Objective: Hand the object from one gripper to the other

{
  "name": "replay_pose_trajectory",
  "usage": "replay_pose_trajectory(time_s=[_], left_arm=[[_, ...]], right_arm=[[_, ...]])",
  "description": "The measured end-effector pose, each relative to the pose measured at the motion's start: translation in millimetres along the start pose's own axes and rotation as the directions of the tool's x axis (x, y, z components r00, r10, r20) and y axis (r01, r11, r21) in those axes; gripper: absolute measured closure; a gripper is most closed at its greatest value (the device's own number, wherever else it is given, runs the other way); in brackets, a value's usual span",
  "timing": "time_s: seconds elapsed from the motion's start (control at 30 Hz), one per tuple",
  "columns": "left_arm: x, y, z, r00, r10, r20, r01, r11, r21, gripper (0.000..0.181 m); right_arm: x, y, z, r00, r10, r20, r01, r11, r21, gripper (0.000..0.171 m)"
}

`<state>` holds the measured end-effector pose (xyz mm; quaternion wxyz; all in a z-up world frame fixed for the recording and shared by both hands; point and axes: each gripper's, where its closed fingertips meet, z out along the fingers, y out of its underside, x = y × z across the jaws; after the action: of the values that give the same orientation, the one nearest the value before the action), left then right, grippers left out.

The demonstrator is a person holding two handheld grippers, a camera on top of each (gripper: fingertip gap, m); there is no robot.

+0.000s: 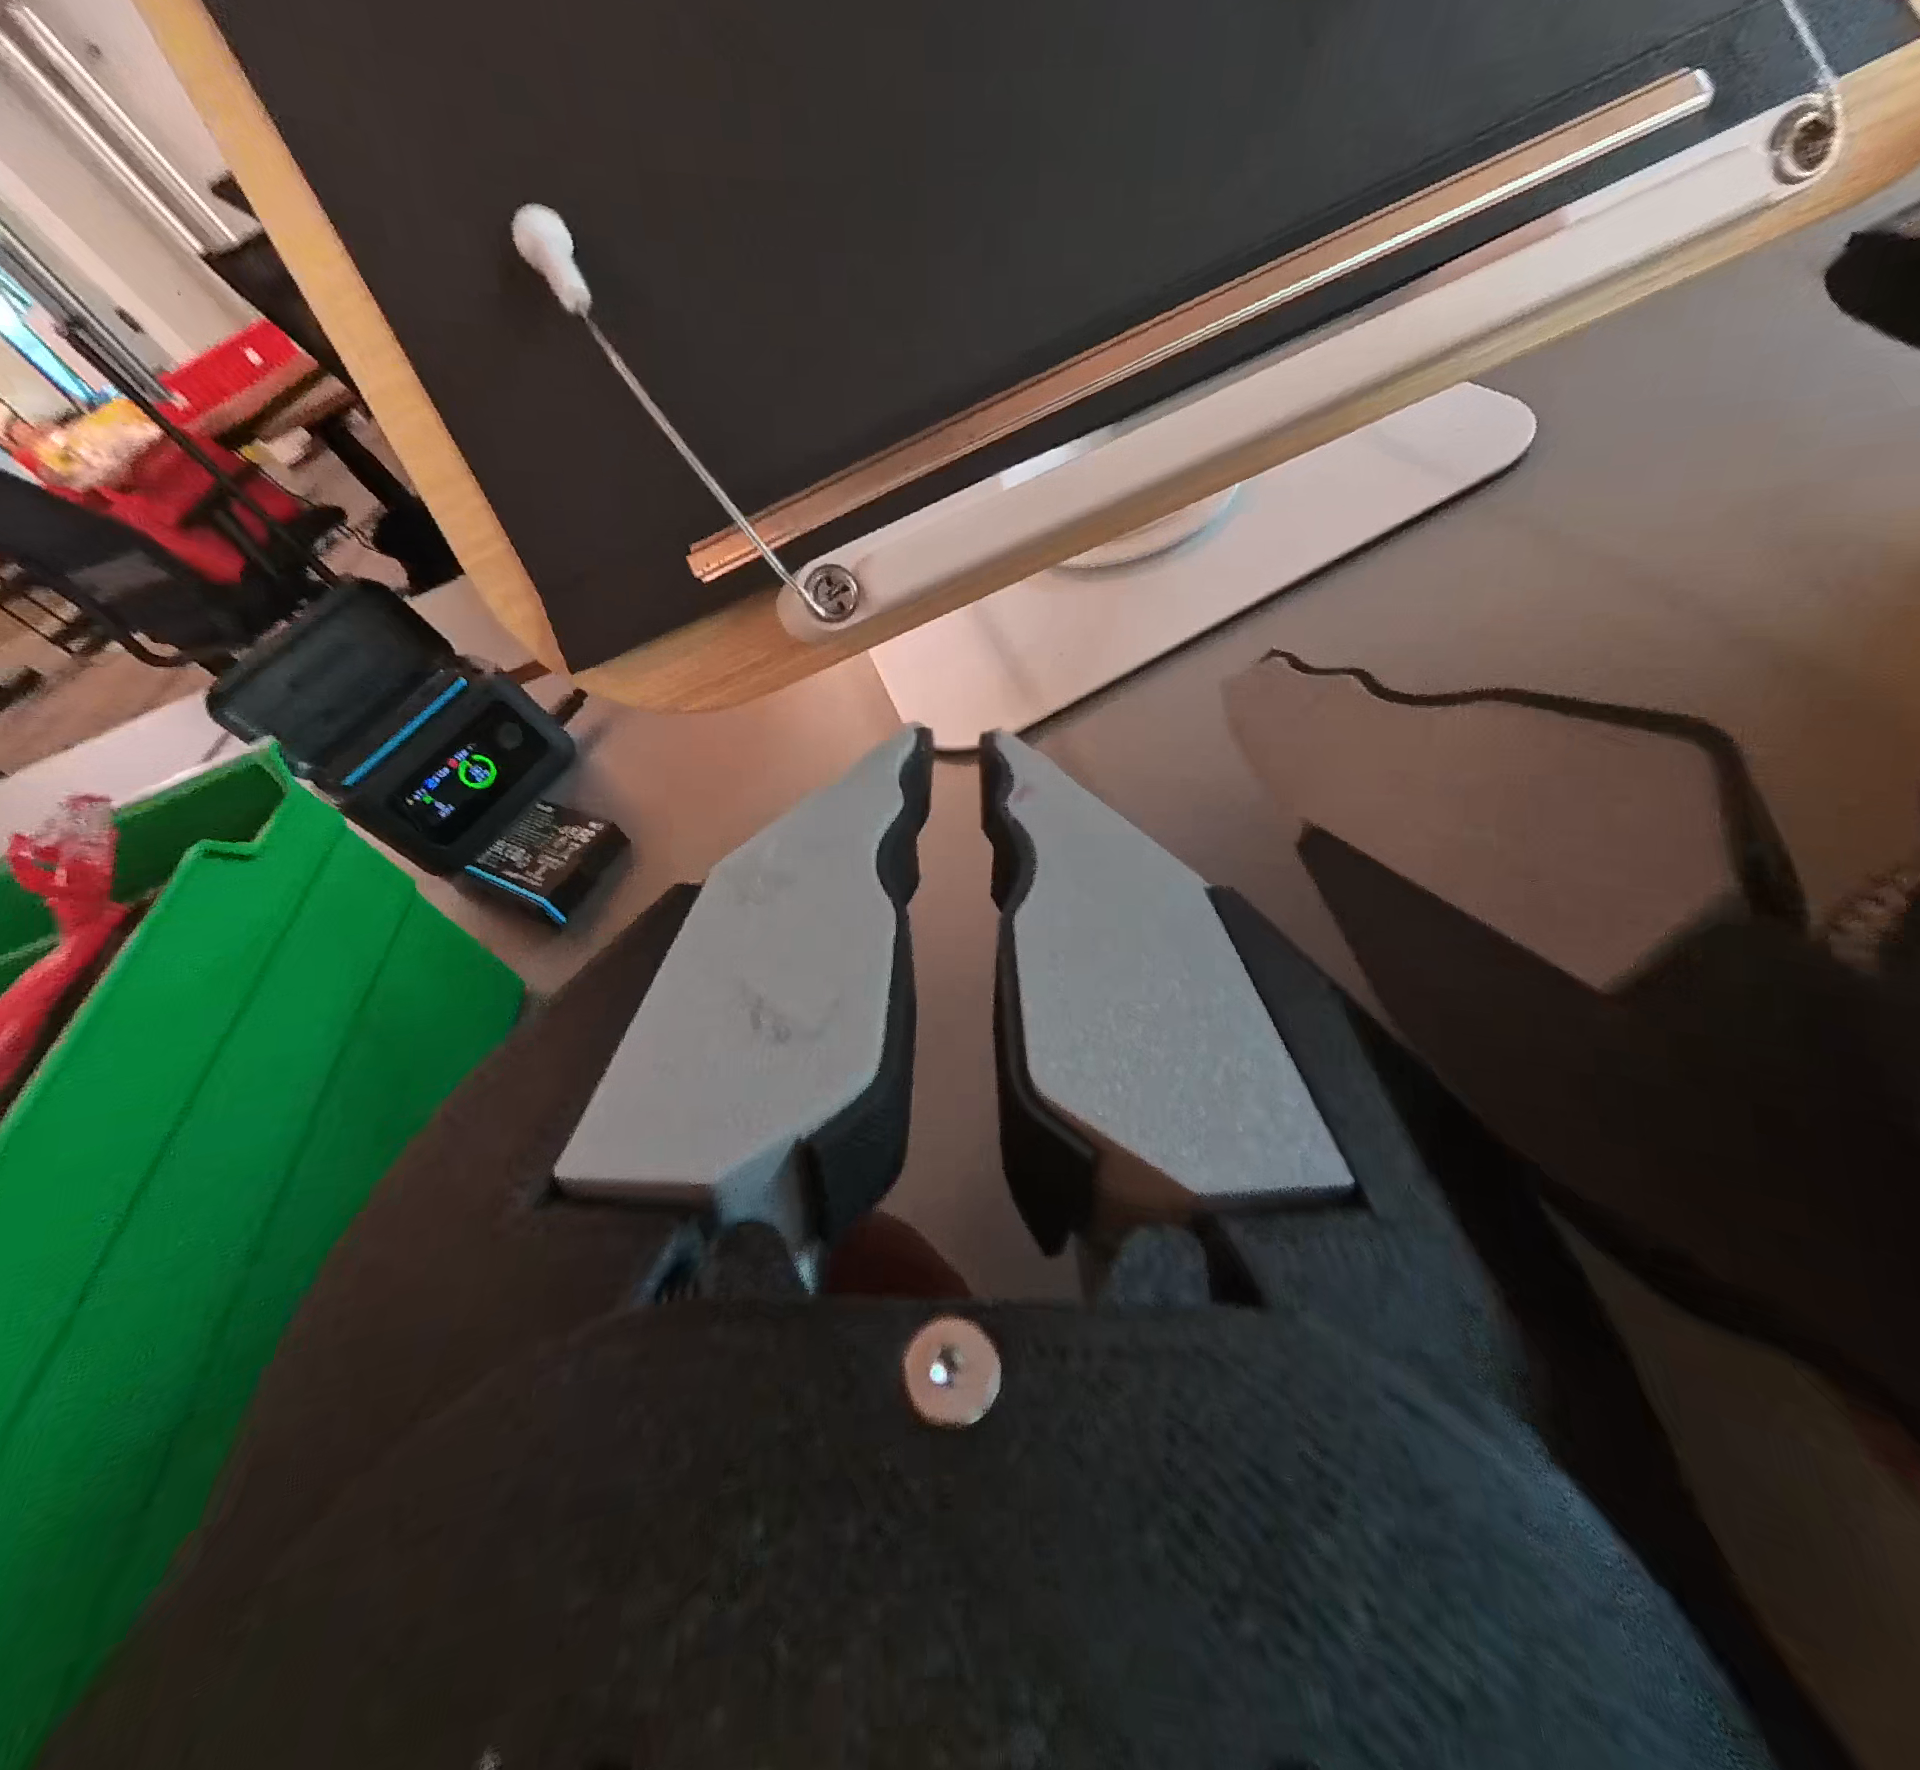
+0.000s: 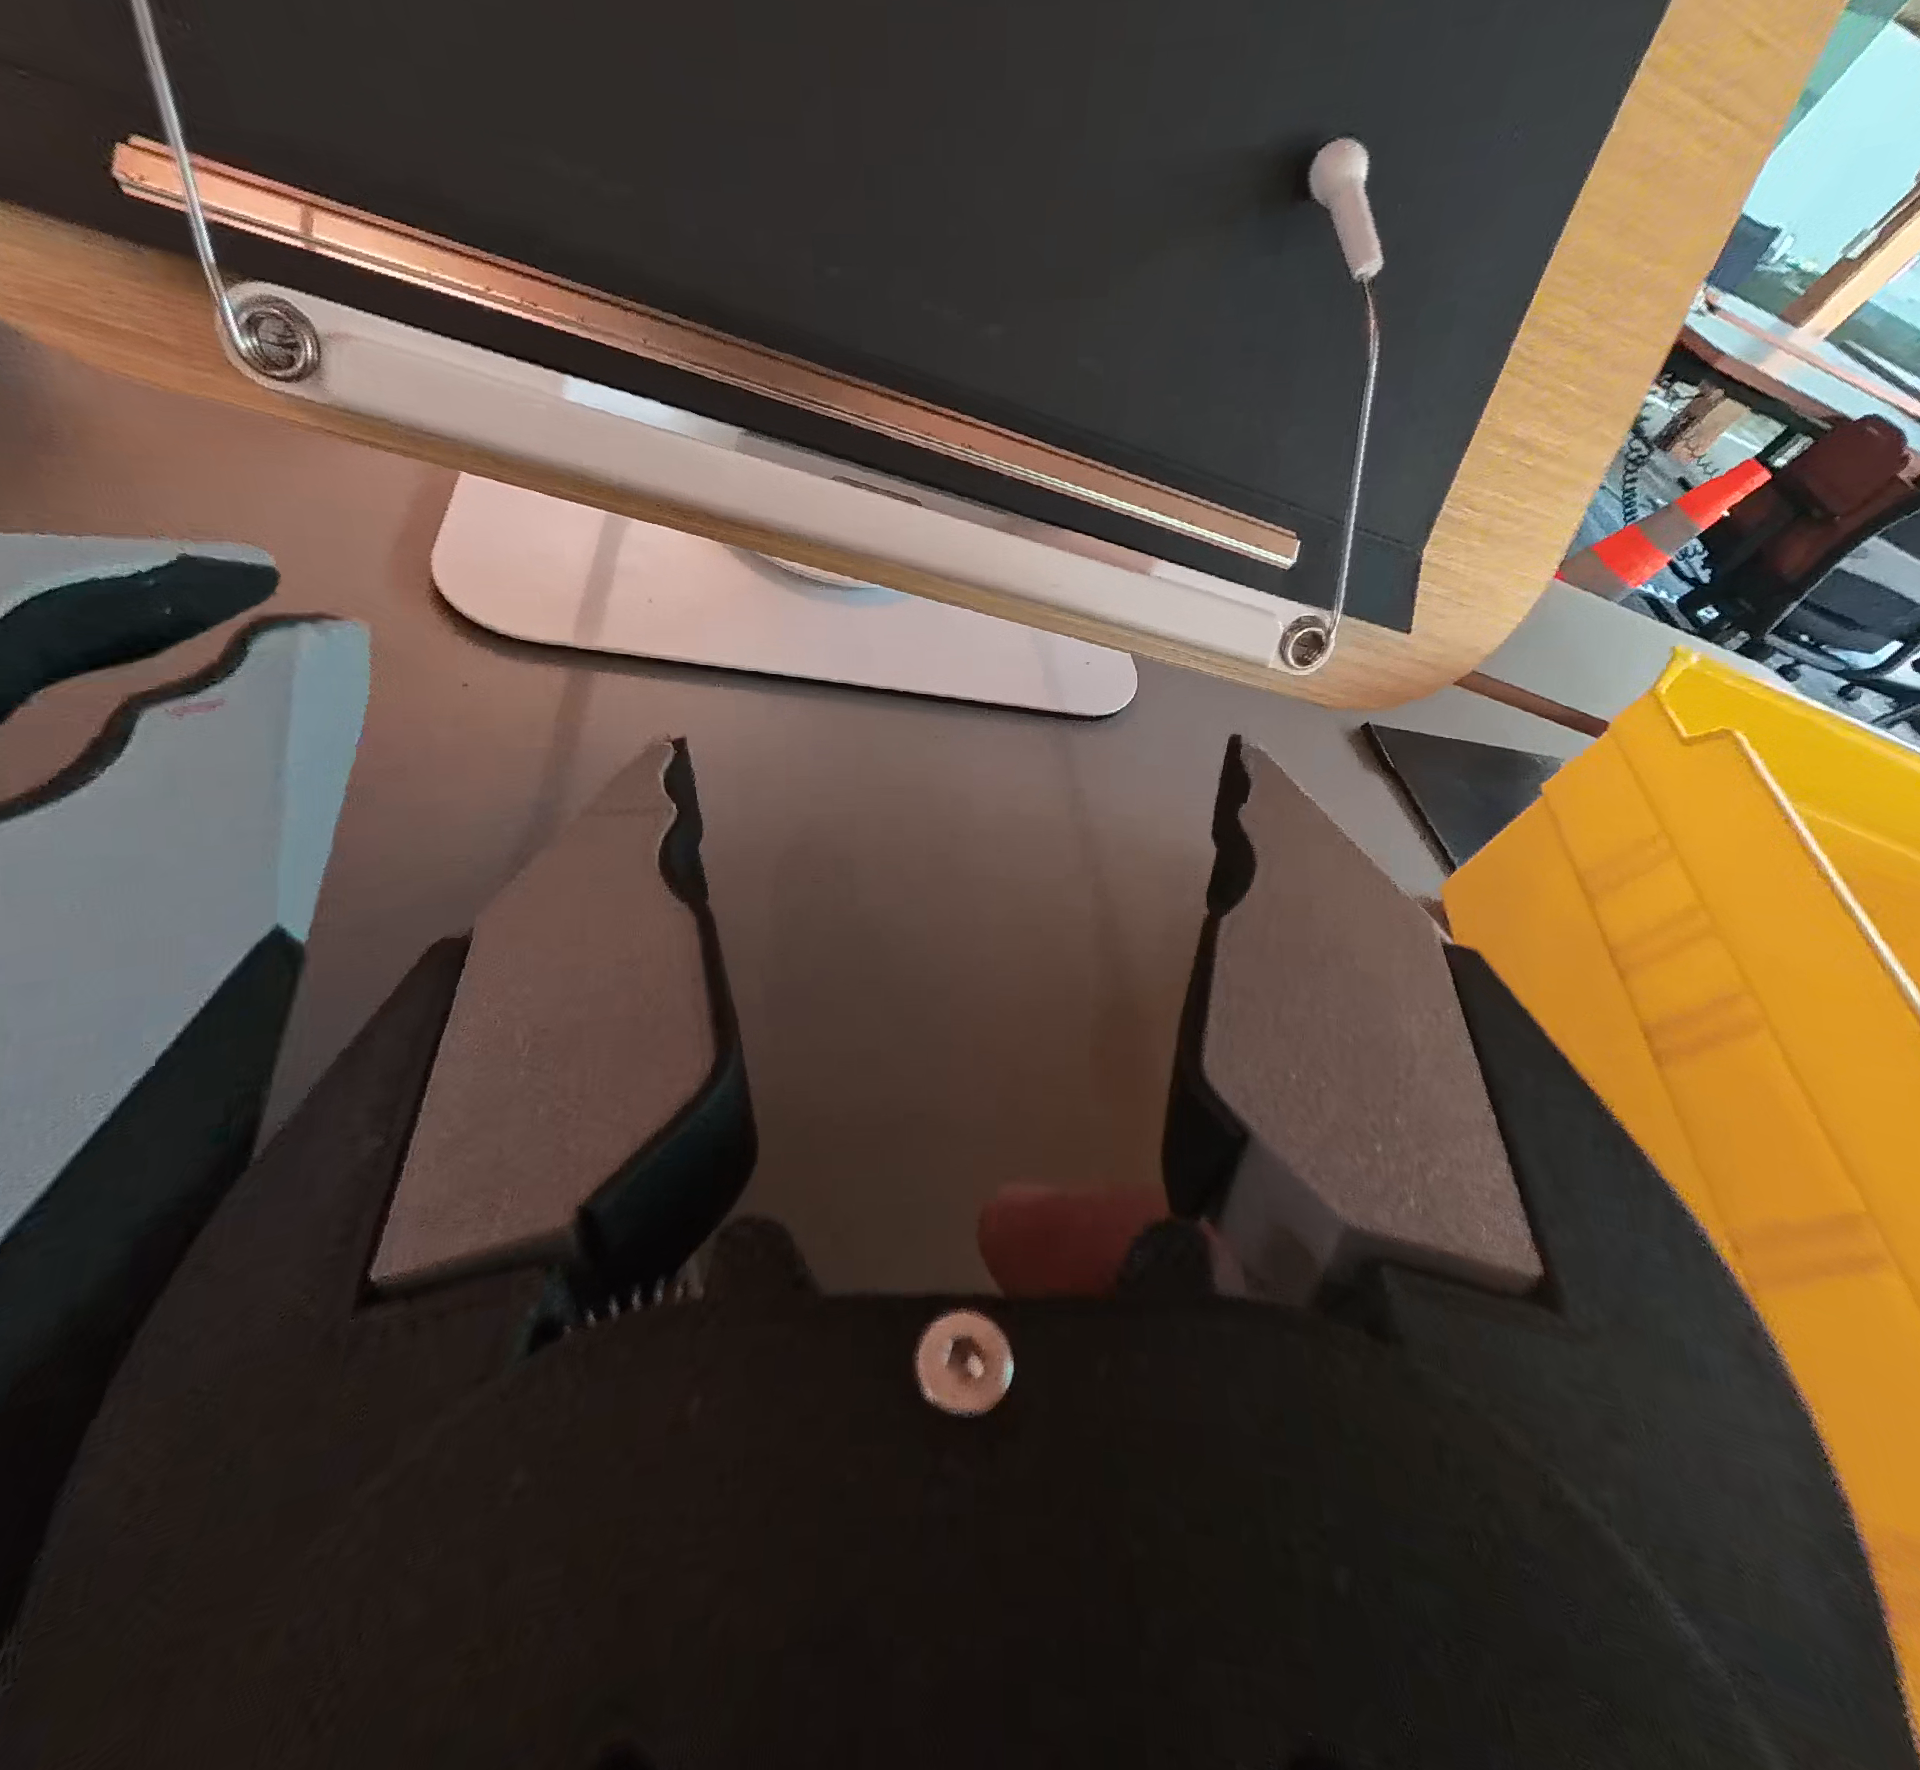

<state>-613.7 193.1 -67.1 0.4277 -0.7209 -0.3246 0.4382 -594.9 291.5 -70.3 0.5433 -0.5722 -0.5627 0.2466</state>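
- The left hand-held gripper (image 1: 956,744) is nearly closed, a thin slit between its fingers and nothing in it.
- The right hand-held gripper (image 2: 954,752) is spread wide and empty.
- Both hover over the dark surface (image 2: 935,941), near a wood-framed black board (image 1: 831,162) on a white base.
- No object to hand over shows in either; I cannot tell where it is.
- A green bin (image 1: 208,1045) sits left, a yellow bin (image 2: 1714,993) right.

Place: office-like lab or workspace.
Bench (image 2: 935,889): dark top, green bin (image 1: 208,1045), yellow bin (image 2: 1714,993), battery charger case (image 1: 416,754).
Background: office chairs (image 2: 1829,577), traffic cone (image 2: 1662,536), glass partitions.
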Motion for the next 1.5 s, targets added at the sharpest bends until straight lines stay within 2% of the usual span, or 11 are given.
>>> replay_pose_trajectory(time_s=[0.07,0.13,0.27,0.47,0.6,0.83,0.97,1.07,1.2,1.33,1.5], left_arm=[[-0.3,6.9,5.0,0.997,-0.062,-0.038,0.061,0.997,-0.045,0.175],[-2.8,8.3,6.1,0.992,-0.11,-0.06,0.107,0.993,-0.054,0.163],[-0.7,2.9,0.7,0.997,-0.062,-0.037,0.061,0.998,-0.016,0.176],[-1.1,11.0,5.5,0.99,-0.122,-0.07,0.118,0.991,-0.07,0.165],[6.7,5.2,-1.4,0.996,-0.049,-0.069,0.047,0.999,-0.028,0.178],[2.9,11.1,3.9,0.992,-0.087,-0.091,0.081,0.994,-0.067,0.166],[-0.5,3.5,-0.8,0.994,-0.089,-0.062,0.087,0.996,-0.03,0.159],[-1.8,-8.1,-6.2,0.979,-0.156,-0.13,0.158,0.987,0.004,0.151],[0.9,-3.0,-6.5,0.999,-0.014,-0.043,0.014,1.0,0.005,0.17],[9.2,-7.2,-9.4,0.999,0.008,-0.048,-0.007,1.0,0.019,0.167],[8.1,0.9,-3.5,0.988,-0.104,-0.118,0.1,0.994,-0.045,0.159]], right_arm=[[-4.0,-0.1,-1.5,1.0,-0.027,0.001,0.027,1.0,0.004,0.076],[-11.0,0.9,-1.8,0.998,-0.07,0.009,0.07,0.998,0.003,0.072],[-4.0,1.4,0.4,0.999,-0.048,-0.005,0.048,0.999,-0.003,0.071],[-8.1,-1.4,-3.4,0.997,-0.075,-0.007,0.075,0.997,0.012,0.071],[1.4,4.4,1.2,1.0,-0.024,-0.009,0.024,1.0,-0.016,0.072],[-2.1,-3.5,-4.5,1.0,-0.02,0.001,0.02,1.0,0.018,0.074],[2.5,-4.3,-3.3,1.0,0.021,0.015,-0.021,1.0,0.016,0.066],[6.8,-13.8,-9.6,1.0,0.025,0.016,-0.026,0.997,0.066,0.064],[7.9,-12.0,-8.9,1.0,0.003,-0.019,-0.002,0.998,0.057,0.074],[14.1,-8.8,-6.6,0.999,0.009,-0.034,-0.008,0.999,0.045,0.072],[7.4,-9.5,-8.0,0.999,-0.039,-0.039,0.04,0.998,0.048,0.072]])
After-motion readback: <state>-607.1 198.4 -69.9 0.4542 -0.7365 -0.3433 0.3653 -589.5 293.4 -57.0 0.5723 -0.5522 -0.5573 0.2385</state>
